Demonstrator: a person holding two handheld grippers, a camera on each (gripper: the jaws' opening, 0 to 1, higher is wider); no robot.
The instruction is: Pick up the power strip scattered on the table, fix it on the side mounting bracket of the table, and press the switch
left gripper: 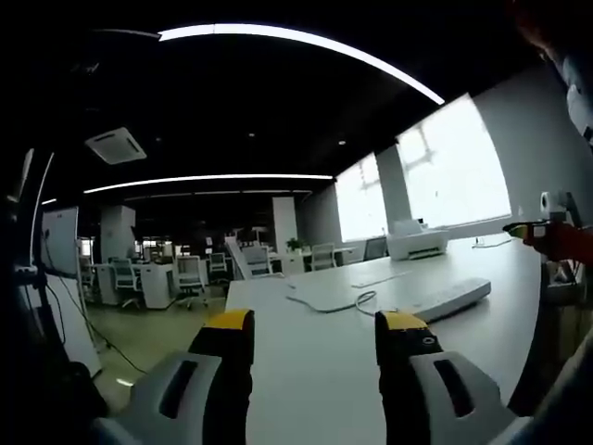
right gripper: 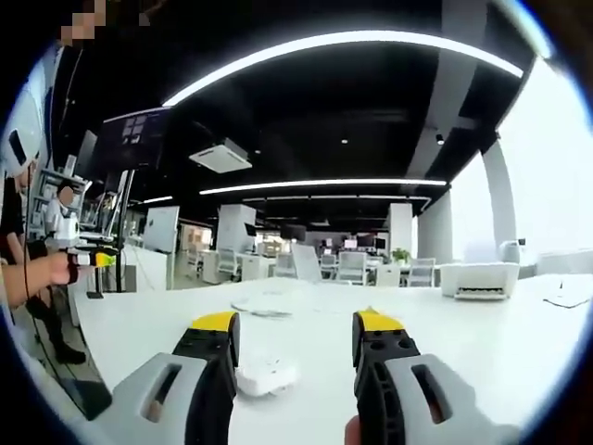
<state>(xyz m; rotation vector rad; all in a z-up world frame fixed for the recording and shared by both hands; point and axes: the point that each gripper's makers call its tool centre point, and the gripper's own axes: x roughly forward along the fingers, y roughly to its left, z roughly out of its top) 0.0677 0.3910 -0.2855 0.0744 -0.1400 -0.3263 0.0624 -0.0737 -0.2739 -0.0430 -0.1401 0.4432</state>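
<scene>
Jaws on the left gripper (left gripper: 315, 338) stand wide apart, yellow-tipped and empty, over a broad white table (left gripper: 306, 371) that looks smooth and matte. Just ahead and slightly to the right in the left gripper view lies the power strip (left gripper: 447, 298): a long, flat white bar, its cable (left gripper: 363, 298) curling loosely off toward a thin white sheet (left gripper: 324, 295). It sits clear of both jaws, not yet touched.

For a clean pickup, the sensible move looks like closing across the strip's narrow width near its middle, so the hard plastic body doesn't swing or drag the cord.

Over in the right gripper view, the right gripper (right gripper: 293, 329) is equally spread and carrying nothing, with a small rounded white object (right gripper: 264, 375) lying on the tabletop between its jaws.
</scene>
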